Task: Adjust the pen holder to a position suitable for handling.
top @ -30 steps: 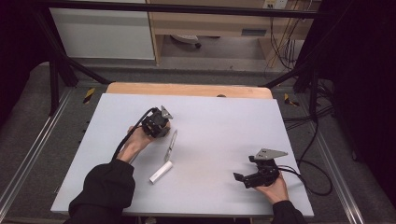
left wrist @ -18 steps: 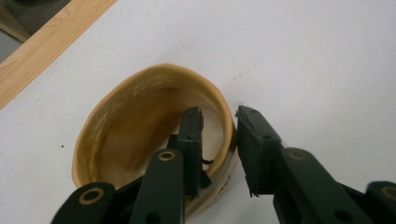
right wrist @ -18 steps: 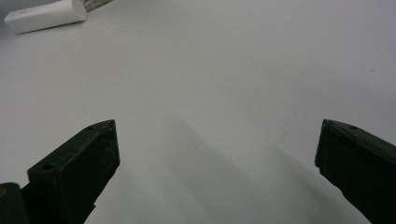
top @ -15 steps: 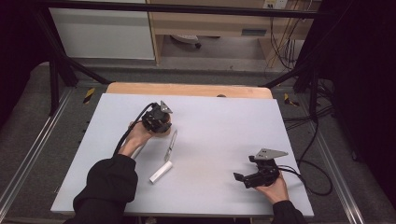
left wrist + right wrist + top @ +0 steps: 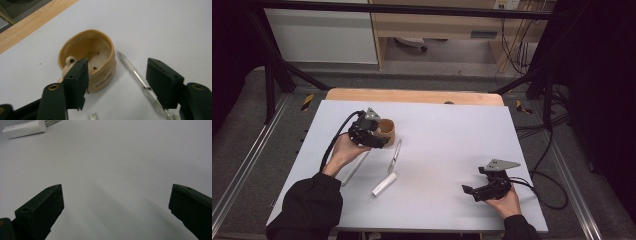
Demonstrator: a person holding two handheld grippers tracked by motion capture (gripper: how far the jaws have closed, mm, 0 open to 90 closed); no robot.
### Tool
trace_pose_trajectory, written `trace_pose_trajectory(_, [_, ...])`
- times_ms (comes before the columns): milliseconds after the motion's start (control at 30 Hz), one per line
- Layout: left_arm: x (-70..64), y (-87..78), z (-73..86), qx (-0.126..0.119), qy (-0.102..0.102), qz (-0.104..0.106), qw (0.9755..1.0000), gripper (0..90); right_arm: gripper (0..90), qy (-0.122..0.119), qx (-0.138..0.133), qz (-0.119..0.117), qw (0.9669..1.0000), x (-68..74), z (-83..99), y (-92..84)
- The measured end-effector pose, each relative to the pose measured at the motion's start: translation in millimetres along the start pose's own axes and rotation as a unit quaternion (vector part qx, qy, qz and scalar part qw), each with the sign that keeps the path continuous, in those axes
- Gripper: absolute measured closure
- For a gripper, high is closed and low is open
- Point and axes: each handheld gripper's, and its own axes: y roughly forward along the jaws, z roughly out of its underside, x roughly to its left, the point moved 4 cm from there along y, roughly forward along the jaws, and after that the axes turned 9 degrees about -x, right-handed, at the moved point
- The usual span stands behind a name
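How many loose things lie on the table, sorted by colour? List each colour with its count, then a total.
Tan: 1, the cup
Clear: 1, the pen
White: 2, the cap and the stick
Total: 4

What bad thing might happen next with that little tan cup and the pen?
The left gripper has just been opening, with one jaw overlapping the tan cup's wall; lifting away might catch the rim and tip it. The clear pen lies right beside the cup, so a bumped cup may send it rolling toward the white cap.
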Motion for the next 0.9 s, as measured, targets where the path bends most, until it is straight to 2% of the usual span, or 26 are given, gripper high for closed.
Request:
trace_pose_trajectory(200, [-1.1,-18.0,16.7,0.000,-0.007,-0.008,0.9999,20.5,0.6,0.002,0.002,0.000,1.0000,0.3,0.3,0.3])
trace_pose_trajectory(333, [-4.6,-24.8,28.8,0.009,-0.002,-0.021,0.9997,14.7,0.6,0.001,0.001,0.001,1.0000,0.2,0.3,0.6])
trace_pose_trajectory(600, [-17.7,-33.5,49.4,0.012,-0.011,-0.015,0.9998,7.8,0.6,0.003,0.002,0.001,1.0000,0.2,0.1,0.8])
trace_pose_trajectory(900, [-36.3,-30.8,62.8,0.017,-0.014,-0.005,0.9997,4.3,0.6,0.005,0.002,0.001,1.0000,0.0,-0.1,0.6])
